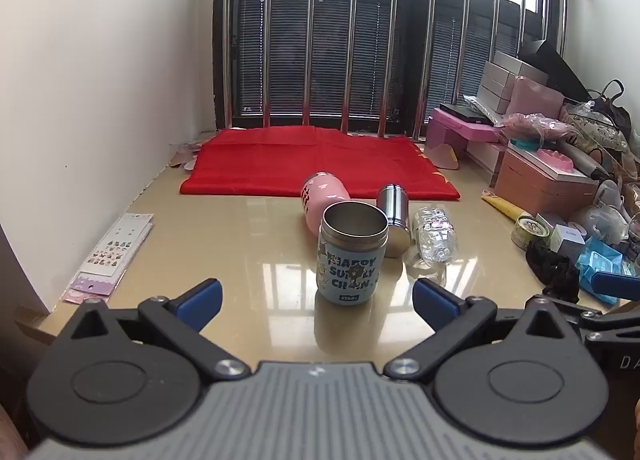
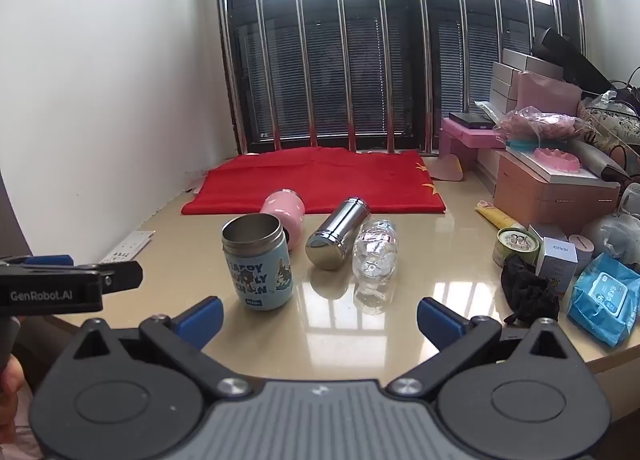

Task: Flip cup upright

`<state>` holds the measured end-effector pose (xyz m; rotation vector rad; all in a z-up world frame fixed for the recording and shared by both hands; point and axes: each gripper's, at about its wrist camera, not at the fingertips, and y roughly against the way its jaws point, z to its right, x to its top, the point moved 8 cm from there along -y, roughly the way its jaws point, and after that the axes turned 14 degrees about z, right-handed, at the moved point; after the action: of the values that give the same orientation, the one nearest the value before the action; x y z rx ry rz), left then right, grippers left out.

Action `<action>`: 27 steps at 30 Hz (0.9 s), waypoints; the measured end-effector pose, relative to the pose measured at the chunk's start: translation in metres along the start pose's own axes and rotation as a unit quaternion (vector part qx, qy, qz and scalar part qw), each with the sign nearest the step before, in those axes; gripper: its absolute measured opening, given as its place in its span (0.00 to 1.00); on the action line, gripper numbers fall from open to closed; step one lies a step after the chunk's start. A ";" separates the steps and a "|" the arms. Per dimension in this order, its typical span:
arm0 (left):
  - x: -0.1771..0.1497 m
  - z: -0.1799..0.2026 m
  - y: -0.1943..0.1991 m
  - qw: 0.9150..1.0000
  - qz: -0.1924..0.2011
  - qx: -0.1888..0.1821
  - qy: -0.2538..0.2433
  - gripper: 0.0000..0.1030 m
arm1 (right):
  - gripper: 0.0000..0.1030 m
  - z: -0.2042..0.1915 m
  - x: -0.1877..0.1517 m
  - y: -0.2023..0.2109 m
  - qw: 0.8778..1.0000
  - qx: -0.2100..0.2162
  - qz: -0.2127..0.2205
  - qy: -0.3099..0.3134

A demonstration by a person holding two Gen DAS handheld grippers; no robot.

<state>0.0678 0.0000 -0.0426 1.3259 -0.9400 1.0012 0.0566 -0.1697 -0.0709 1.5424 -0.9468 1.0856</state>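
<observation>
A light blue cup (image 1: 349, 260) with cartoon print stands upright, mouth up, on the glossy beige table (image 1: 240, 244); it also shows in the right wrist view (image 2: 258, 262). A pink cup (image 1: 320, 198) (image 2: 285, 214) lies on its side behind it. A steel cup (image 1: 394, 220) (image 2: 336, 234) lies on its side beside it. My left gripper (image 1: 316, 296) is open and empty, just in front of the blue cup. My right gripper (image 2: 320, 318) is open and empty, near the table's front edge, right of the blue cup.
A crushed clear plastic bottle (image 2: 374, 260) lies right of the steel cup. A red cloth (image 2: 316, 180) covers the back of the table. Boxes, a tin (image 2: 516, 246), a black cloth (image 2: 528, 290) and a blue wipes pack (image 2: 604, 296) crowd the right side. Sticker sheets (image 1: 112, 248) lie left.
</observation>
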 end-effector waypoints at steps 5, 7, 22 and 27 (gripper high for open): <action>0.001 0.000 0.000 1.000 0.004 0.003 -0.003 1.00 | 1.00 0.000 0.000 0.000 1.000 0.002 -0.001 0.001; 0.001 0.000 0.000 1.000 0.004 0.005 -0.002 1.00 | 1.00 0.000 0.000 0.000 1.000 0.002 -0.001 0.001; 0.001 0.001 -0.001 1.000 0.000 0.010 0.008 1.00 | 1.00 -0.002 0.001 0.000 1.000 0.000 0.000 0.004; 0.001 0.002 -0.003 1.000 -0.001 0.008 0.011 1.00 | 1.00 -0.002 0.001 -0.001 1.000 0.002 0.000 0.004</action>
<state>0.0707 -0.0017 -0.0424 1.3271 -0.9149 1.0214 0.0572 -0.1673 -0.0697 1.5391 -0.9395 1.0934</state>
